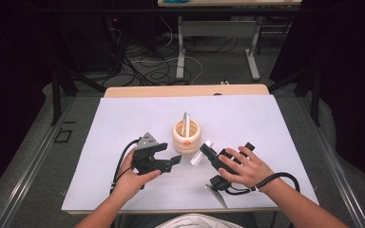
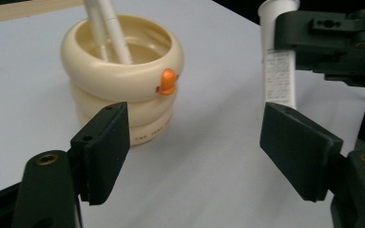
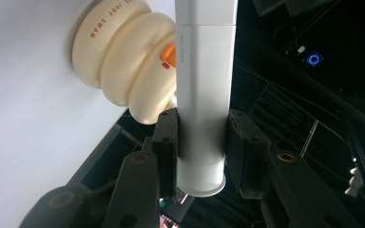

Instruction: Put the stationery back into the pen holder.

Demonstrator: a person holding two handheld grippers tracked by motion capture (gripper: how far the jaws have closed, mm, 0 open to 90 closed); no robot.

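This looks like a lab or a recording room set up for tests, not a home. The desk [image 1: 123,114] in the middle of the frame is covered with a plain white sheet, and dark curtains close it in at the left and right edges. Behind it, in the upper middle of the frame, loose cables [image 1: 142,66] sprawl over a grey carpeted floor [image 1: 218,71] around the metal legs of a second table [image 1: 254,52]. Black metal struts [image 1: 64,83] stand at both upper corners of the desk, and rails [image 1: 24,175] run along the floor at lower left.
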